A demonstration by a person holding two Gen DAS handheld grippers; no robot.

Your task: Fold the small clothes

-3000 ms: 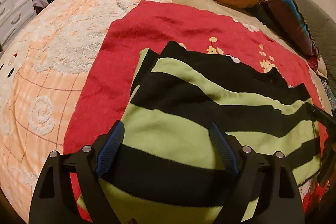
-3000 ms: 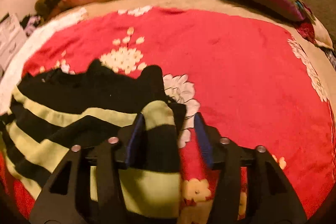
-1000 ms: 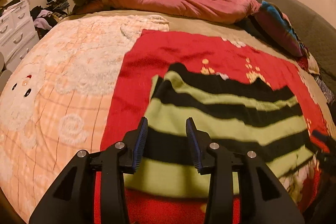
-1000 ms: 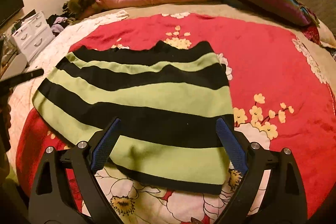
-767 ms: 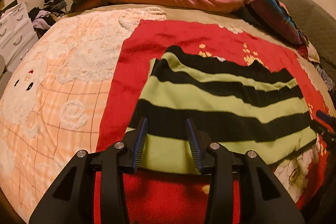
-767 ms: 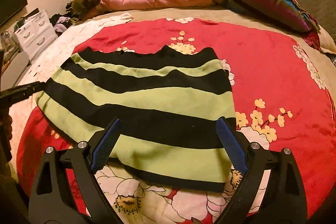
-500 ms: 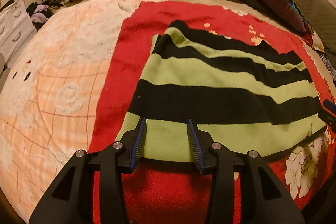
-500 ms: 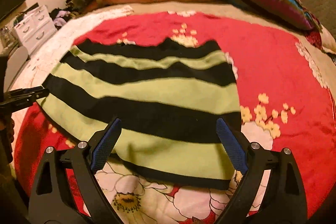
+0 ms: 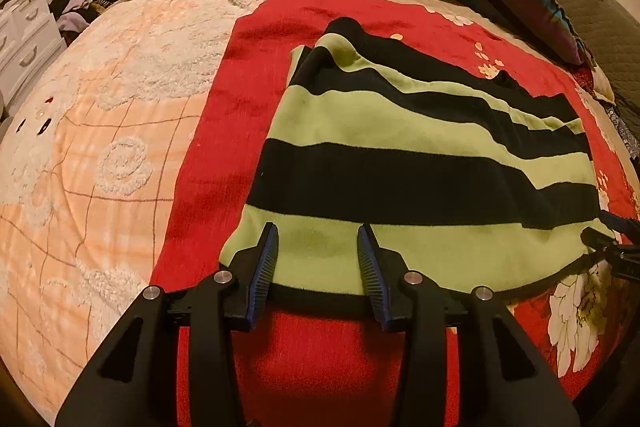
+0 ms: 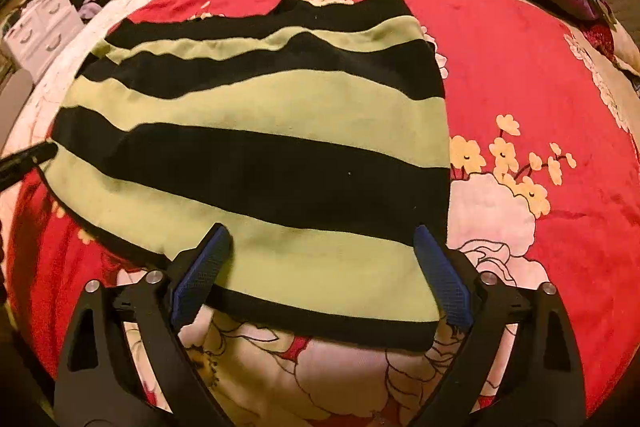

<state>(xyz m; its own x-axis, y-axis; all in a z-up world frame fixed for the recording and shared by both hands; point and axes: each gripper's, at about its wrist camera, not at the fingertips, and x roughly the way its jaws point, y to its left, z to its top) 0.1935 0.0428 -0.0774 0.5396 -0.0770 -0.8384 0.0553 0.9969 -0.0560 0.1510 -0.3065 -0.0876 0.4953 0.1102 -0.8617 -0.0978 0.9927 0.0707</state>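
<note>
My left gripper (image 9: 318, 247) tilted down, jaws part-spread over the striped garment's (image 9: 400, 147) near hem, my right gripper (image 10: 322, 259) angled down, spread wide over its corner, red blanket (image 9: 232, 99) beneath

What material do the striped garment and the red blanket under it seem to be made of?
Striped garment: probably fleece or a soft knit; its surface is matte and slightly fuzzy, with soft rippled edges. Red blanket: looks like plush fleece; it has a faint sheen, a short nap and printed flowers. The exact fibre cannot be told.
</note>
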